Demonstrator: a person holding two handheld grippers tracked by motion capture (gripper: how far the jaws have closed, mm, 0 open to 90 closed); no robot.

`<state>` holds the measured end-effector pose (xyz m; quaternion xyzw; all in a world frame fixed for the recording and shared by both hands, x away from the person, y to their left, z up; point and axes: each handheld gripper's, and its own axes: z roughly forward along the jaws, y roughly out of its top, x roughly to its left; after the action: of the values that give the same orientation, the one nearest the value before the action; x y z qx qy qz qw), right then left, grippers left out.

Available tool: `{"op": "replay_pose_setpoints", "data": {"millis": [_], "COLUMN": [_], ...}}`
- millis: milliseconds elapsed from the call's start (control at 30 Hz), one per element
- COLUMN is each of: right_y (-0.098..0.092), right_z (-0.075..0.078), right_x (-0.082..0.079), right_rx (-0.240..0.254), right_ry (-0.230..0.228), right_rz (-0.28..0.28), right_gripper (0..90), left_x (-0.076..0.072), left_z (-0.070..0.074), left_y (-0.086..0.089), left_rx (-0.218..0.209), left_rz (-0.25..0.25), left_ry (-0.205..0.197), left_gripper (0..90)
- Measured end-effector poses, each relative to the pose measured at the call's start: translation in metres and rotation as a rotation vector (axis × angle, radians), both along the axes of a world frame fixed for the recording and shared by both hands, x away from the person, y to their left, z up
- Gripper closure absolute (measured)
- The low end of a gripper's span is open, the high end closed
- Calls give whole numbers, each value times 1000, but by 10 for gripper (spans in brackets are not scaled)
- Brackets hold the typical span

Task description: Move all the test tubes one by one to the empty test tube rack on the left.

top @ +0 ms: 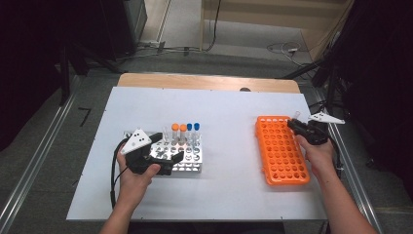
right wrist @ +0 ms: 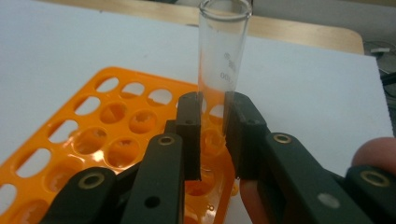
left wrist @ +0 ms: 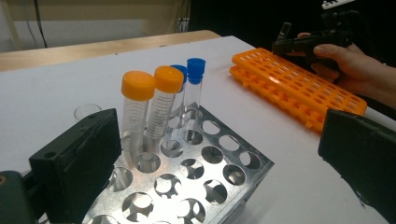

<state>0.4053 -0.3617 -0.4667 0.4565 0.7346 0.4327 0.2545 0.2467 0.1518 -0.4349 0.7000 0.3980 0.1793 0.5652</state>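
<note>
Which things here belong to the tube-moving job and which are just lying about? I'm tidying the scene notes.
In the job:
- clear glass test tube, clamped upright in the right hand-held gripper
- orange tube rack beneath it
- metal tube rack under the open left hand-held gripper
- orange-capped tubes and blue-capped tubes in it

Lying about:
- cables on the floor beyond the table

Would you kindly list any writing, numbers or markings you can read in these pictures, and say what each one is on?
"00": the tail of a printed number on the clear glass tube held in the right gripper; the marks above it are too blurred to read.
Graduation lines on the two orange-capped tubes in the metal rack: no figures legible.
Orange rack: no readable text.
</note>
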Motion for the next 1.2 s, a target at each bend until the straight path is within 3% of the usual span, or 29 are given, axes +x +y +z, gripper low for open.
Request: {"op": "replay_pose_setpoints", "data": {"millis": [133, 367, 667, 1100, 1200], "right_y": [0, 0, 22, 48, 55], "right_z": [11, 24, 34, 33, 34], "right_x": [-8, -22, -53, -93, -101], "right_rx": [5, 31, 26, 41, 55], "right_ry": [-41, -56, -80, -49, -48], "right_rz": [-8, 8, 73, 172, 198], "right_gripper": [735, 737, 737, 737, 737], "left_x": [0, -1, -2, -4, -4], "left_z": [1, 2, 4, 6, 7], "left_y": [0, -2, -10, -20, -26], "left_rx": [1, -3, 3, 12, 34], "left_rz": [0, -13, -36, -61, -38], "left_ry": [-2, -5, -9, -11, -13], "left_gripper": [1, 2, 3, 8, 48]}}
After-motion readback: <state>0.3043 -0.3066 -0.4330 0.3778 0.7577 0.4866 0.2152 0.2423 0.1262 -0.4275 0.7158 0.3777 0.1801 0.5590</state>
